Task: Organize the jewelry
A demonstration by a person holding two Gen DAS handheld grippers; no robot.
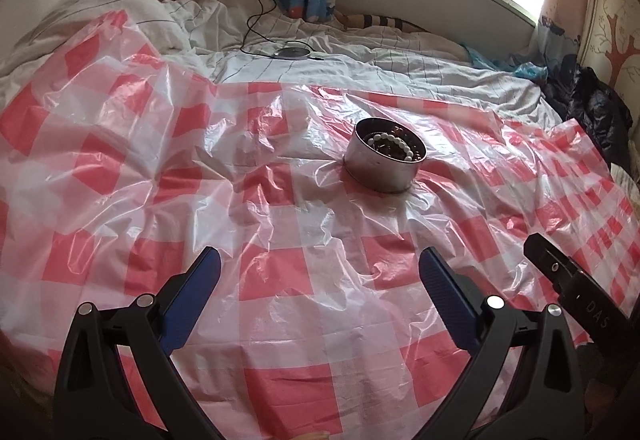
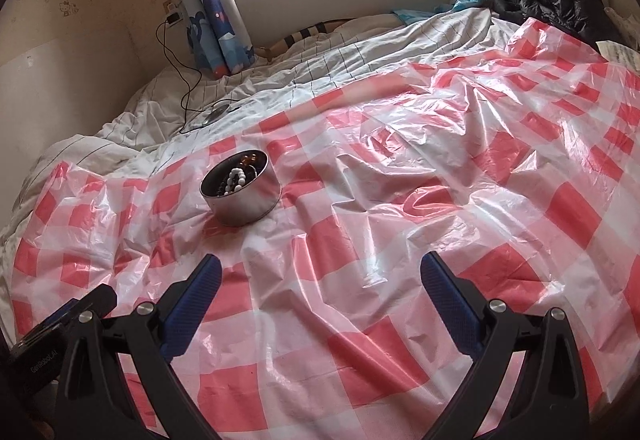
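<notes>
Judging from how things lie, the organizing looks finished or nearly so: every piece of jewelry that shows sits inside the round, shallow, silver metal tin (image 1: 384,155), and no loose piece lies anywhere on the crinkled red-and-white checked plastic sheet (image 1: 280,280) spread over the bed. What may be left, if anything, is a lid or a tidier arrangement inside, but no lid shows in either view. The tin stands upright a little right of centre in the left wrist view and in the left-centre of the right wrist view, pressing a dimple into the soft sheet, well apart from both tools. Inside it a white beaded bracelet (image 1: 394,143) lies draped on top, over a tangle of darker beads; in the right wrist view an amber-brown bead or two shows at the far inner wall, though the finer pieces are too small to tell apart. The left gripper (image 1: 320,280) hangs at the bottom of its frame with its blue-padded fingers (image 1: 200,292) spread wide and nothing between them. The right gripper (image 2: 320,288) is likewise released, its jaws wide and empty over bare sheet; its black body also shows at the lower right edge of the left wrist view.
</notes>
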